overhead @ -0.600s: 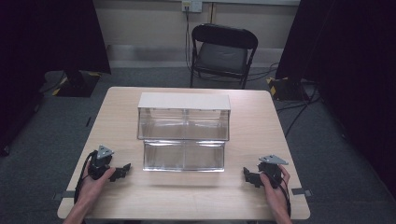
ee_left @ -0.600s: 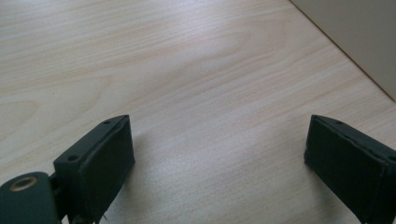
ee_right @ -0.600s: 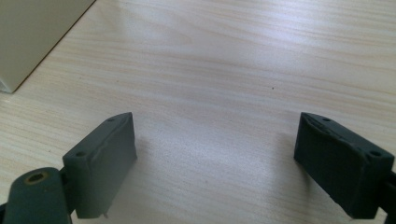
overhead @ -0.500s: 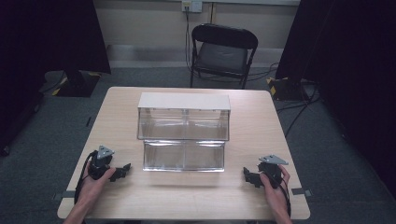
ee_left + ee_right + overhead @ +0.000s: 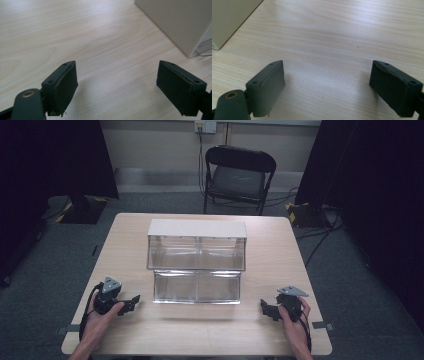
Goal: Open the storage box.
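Observation:
A clear two-tier plastic bin unit [image 5: 196,265] with a white top stands in the middle of the wooden table [image 5: 150,335]. My left gripper [image 5: 129,302] rests on the table near the front left, held in a hand, its jaws wide open with nothing between them [image 5: 116,85]. My right gripper [image 5: 266,309] rests near the front right, also held in a hand and open over bare wood [image 5: 327,85]. A pale corner of the bin unit [image 5: 180,22] shows at the upper right of the left gripper view and again, bin unit [image 5: 229,17], at the upper left of the right gripper view.
A black folding chair [image 5: 237,175] stands beyond the far edge of the table. Dark curtains hang on both sides and cables lie on the grey floor [image 5: 320,225]. Bare table surface lies between the bin unit and the front edge.

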A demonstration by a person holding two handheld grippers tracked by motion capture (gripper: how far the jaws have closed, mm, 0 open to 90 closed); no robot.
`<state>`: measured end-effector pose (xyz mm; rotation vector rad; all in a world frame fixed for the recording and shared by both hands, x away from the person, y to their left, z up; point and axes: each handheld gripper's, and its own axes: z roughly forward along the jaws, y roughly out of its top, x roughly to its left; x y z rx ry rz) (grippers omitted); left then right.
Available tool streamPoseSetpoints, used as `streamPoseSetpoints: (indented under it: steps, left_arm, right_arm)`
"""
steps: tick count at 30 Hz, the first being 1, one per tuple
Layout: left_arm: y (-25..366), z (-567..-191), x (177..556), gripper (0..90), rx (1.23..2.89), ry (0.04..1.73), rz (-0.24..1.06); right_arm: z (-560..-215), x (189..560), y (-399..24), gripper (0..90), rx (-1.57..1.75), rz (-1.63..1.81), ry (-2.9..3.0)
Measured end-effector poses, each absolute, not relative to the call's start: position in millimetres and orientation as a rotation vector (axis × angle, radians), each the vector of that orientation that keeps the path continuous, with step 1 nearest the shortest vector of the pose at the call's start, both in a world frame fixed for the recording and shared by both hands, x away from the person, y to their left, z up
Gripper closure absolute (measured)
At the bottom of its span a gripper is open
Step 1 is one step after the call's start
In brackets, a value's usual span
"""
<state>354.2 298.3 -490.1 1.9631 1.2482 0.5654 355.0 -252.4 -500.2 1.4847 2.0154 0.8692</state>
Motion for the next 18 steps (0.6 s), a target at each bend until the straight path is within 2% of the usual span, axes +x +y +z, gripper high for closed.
streamPoseSetpoints:
  steps: [15, 18]
  left_arm:
    - [280.5, -473.6, 338.6, 17.7, 1.965, 1.098, 0.569]
    - [276.4, -471.1, 335.4, 17.9, 1.960, 1.066, 0.526]
  right_arm:
    - [-500.3, 355.0, -252.3, 12.0, 1.485, 0.868, 2.013]
    - [-500.3, 355.0, -252.3, 12.1, 1.485, 0.868, 2.014]
